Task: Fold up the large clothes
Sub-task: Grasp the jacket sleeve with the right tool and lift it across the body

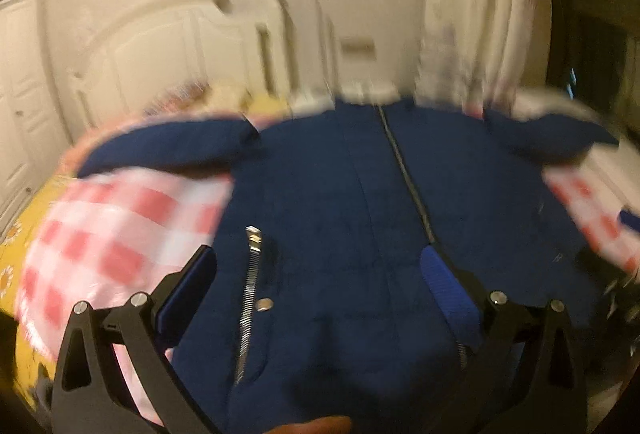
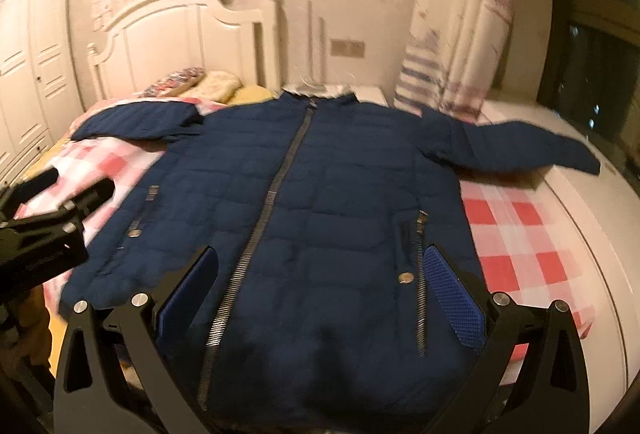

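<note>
Right wrist view: the jacket point(image 2: 316, 202) lies flat, front up, on the checked blanket point(image 2: 516, 234) of the bed point(image 2: 592, 254), sleeves spread. Its long axis runs collar to hem; the collar points away toward the wall, the hem toward both cameras. The right hand-held gripper point(image 2: 320, 294) and left hand-held gripper point(image 1: 316, 286) hover with jaws apart, holding nothing. Risk: the padded fabric may slip from a shallow pinch, or the blanket may be caught along with it.

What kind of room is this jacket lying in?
Most likely a bedroom. The blue jacket is spread on a bed with a pink checked cover and a white headboard; a wardrobe and curtain stand around it.
</note>
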